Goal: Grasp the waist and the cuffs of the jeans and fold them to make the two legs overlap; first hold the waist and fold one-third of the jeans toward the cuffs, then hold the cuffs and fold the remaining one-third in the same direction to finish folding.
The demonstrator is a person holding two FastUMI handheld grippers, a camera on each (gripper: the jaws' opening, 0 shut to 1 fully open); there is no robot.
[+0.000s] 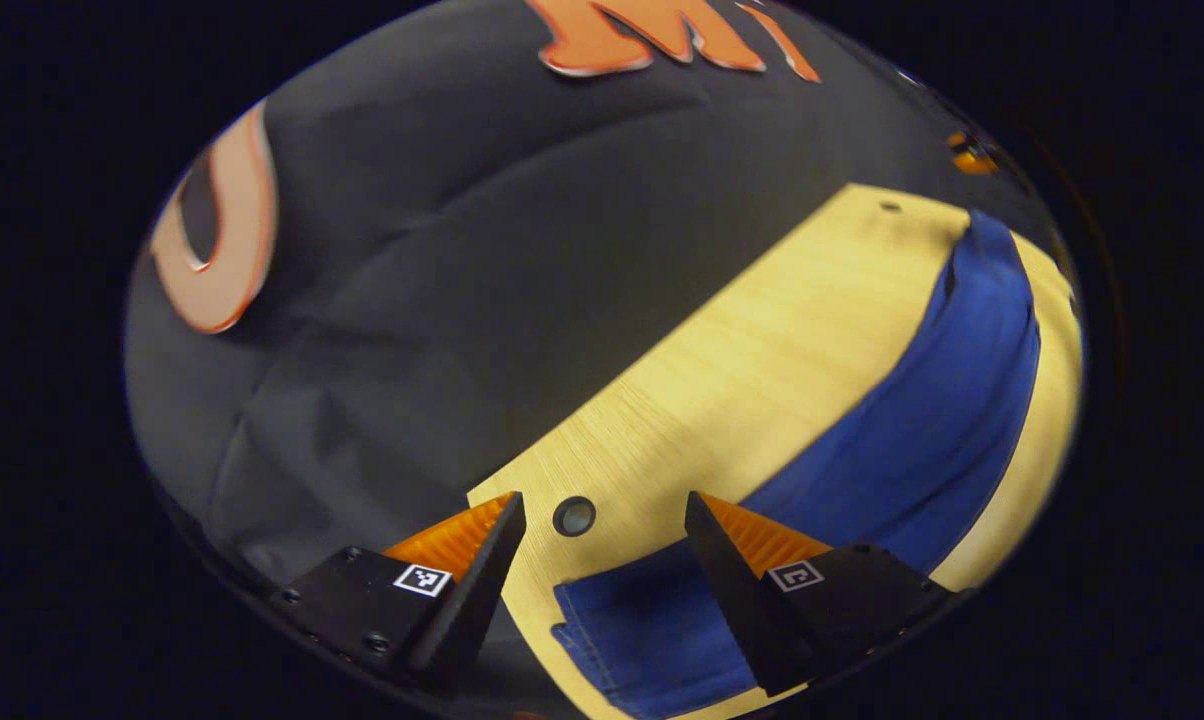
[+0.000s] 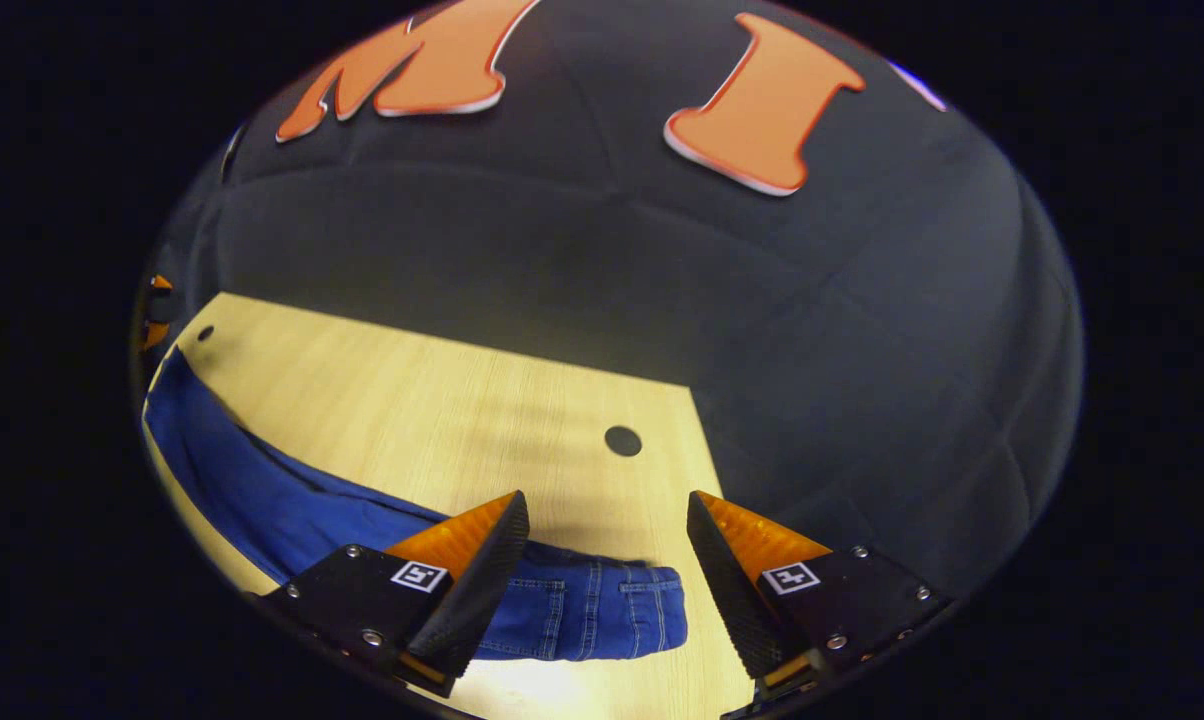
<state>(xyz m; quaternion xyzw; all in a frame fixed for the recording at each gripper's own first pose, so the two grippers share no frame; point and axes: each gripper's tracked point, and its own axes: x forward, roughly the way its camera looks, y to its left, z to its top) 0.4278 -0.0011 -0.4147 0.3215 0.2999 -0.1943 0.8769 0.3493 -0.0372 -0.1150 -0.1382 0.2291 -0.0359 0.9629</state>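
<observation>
Left gripper [image 1: 604, 520]: fingers apart, nothing between them, hanging above the table [image 1: 762, 350]. Below it, from 6 toward 5 o'clock in the left gripper view, sits one end of the jeans [image 1: 892, 440], flat on the wood, edge stitching visible; can't tell for sure if it's the hem or the waist. The right-hand finger overlaps the denim in the picture, contact not confirmed. A round hole [image 1: 574, 516] in the tabletop sits between the fingertips, just past the denim's end. From there the jeans run as one long blue band up toward 2 o'clock, near the table's far edge. A second small hole [image 1: 890, 207] sits at 1 o'clock by the far corner.

Right gripper [image 2: 607, 520]: also spread wide, empty, above the table [image 2: 412, 400]. At 6 o'clock in the right gripper view lies the waist end of the jeans [image 2: 582, 610], seams and a pocket showing. The left-hand finger overlaps that denim in the picture. The legs stretch away toward 9 o'clock. A dark hole [image 2: 622, 440] sits at the centre, beyond the fingertips, near the table corner.
</observation>
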